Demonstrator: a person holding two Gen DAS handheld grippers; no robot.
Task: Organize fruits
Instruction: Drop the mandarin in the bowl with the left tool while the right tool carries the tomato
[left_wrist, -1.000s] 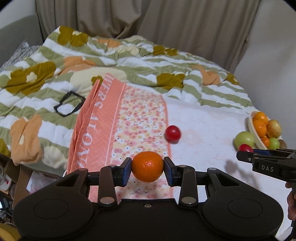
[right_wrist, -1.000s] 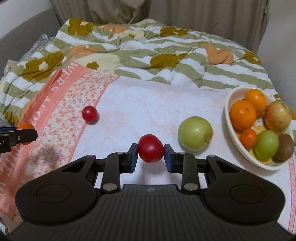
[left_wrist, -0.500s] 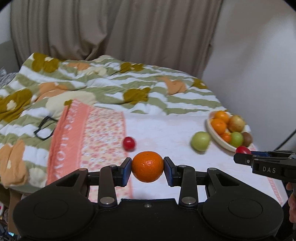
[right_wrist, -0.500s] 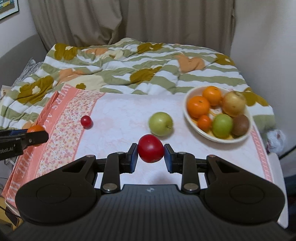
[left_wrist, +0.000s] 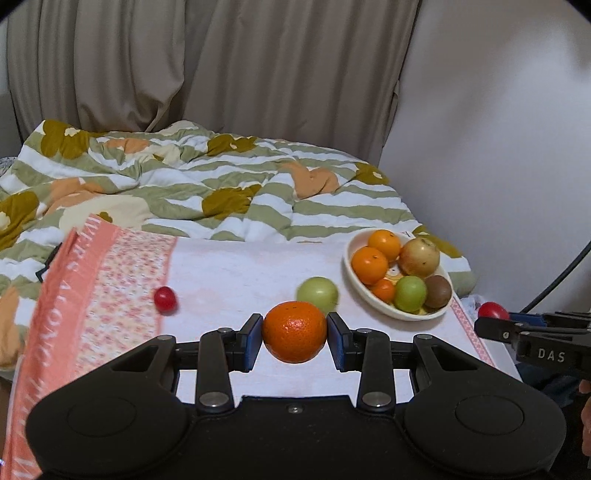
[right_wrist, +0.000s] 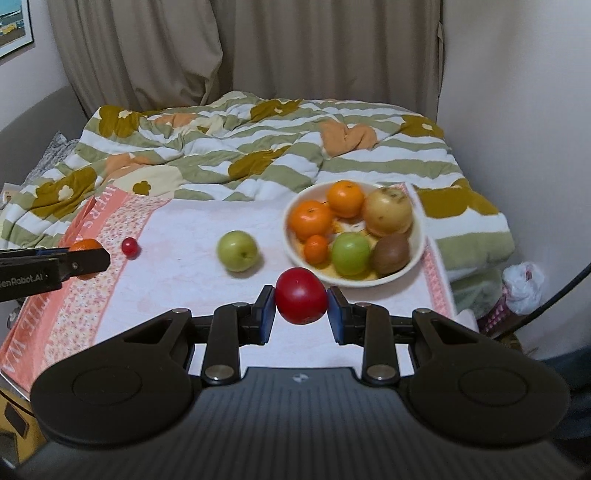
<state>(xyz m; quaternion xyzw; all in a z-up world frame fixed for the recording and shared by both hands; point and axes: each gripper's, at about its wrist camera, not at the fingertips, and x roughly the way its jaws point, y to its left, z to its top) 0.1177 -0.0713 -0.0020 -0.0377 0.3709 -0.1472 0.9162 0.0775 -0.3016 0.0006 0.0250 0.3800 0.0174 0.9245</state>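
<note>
My left gripper (left_wrist: 294, 341) is shut on an orange (left_wrist: 294, 331) and holds it above the near part of the cloth-covered table. My right gripper (right_wrist: 301, 309) is shut on a red apple (right_wrist: 301, 300), held just in front of the white bowl (right_wrist: 291, 242). The bowl holds several fruits: oranges, green apple, yellow pear, kiwi. It also shows in the left wrist view (left_wrist: 349, 273). A green apple (right_wrist: 236, 250) lies on the table left of the bowl. A small red fruit (right_wrist: 130, 246) lies farther left.
A pink floral cloth (right_wrist: 122, 221) covers the table. A striped flowered quilt (right_wrist: 258, 147) lies on the bed behind it. A wall stands at the right, curtains at the back. A white bag (right_wrist: 522, 282) lies on the floor at the right.
Both grippers have lifted and pulled back with their fruits. The view now takes in more of the table, bowl, wall and curtains. The right gripper's view has swung toward the bowl.
</note>
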